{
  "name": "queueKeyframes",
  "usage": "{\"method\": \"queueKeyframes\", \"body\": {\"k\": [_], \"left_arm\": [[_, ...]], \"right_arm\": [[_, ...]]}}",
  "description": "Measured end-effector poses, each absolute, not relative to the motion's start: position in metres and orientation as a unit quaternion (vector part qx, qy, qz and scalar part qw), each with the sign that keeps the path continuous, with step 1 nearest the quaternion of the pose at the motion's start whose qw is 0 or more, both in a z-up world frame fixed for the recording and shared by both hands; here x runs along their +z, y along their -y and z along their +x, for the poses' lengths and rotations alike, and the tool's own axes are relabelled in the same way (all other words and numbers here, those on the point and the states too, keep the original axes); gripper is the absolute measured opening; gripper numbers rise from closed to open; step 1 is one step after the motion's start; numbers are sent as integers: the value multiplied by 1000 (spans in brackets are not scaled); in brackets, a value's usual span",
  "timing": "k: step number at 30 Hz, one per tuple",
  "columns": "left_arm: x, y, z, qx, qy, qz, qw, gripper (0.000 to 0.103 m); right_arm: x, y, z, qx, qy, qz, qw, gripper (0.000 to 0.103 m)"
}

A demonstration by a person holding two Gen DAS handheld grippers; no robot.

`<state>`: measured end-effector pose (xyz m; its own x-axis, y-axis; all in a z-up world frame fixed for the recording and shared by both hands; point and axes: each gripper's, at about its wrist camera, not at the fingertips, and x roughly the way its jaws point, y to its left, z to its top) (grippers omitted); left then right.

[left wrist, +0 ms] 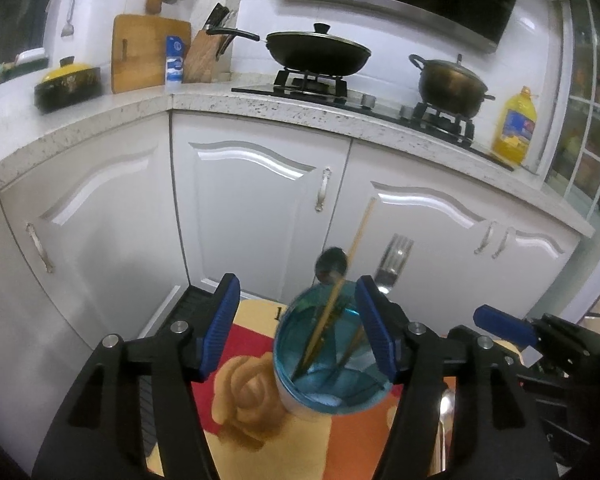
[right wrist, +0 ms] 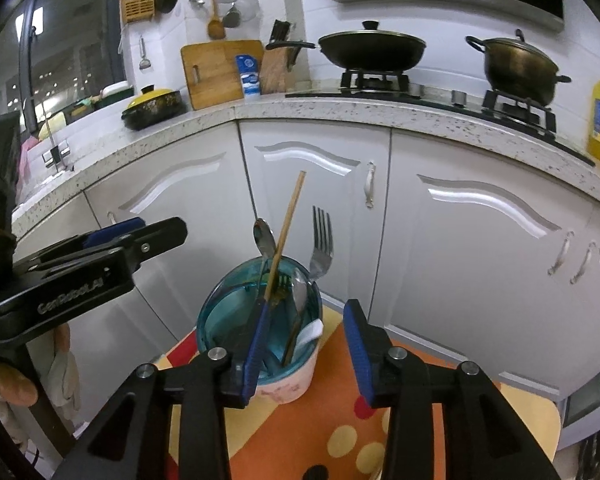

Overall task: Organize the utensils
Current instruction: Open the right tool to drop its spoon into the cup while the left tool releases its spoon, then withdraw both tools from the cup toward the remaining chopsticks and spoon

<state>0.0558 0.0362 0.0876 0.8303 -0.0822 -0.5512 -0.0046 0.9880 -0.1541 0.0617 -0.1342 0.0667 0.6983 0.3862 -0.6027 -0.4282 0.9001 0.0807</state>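
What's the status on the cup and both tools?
Left tool open, astride cup, not gripping. Right tool open, empty. Spoon, fork, chopstick upright in cup. Nothing in the way.

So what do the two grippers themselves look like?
Both are black plastic scissor-style frames with silver pivot bolts and ribbed blue pads on the fingers. The left gripper carries pale lettering along its side, seen from the right wrist view; the right gripper shows none here.
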Motion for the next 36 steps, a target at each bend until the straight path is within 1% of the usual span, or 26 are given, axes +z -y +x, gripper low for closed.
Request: {"method": "queueKeyframes", "body": {"k": [10,14,36], "left_arm": [[84,0,26,-50,-307,-61,949,64],[82,16,14,-65,-312,-56,946,65],[69,88,-23,-119,-328,-21,937,66]], "right_arm": [[64,169,32,188,-326,-13,926,37],[61,184,19,174,-328,-6,929,39],[42,252,-33,112,-344,28,932,40]]}}
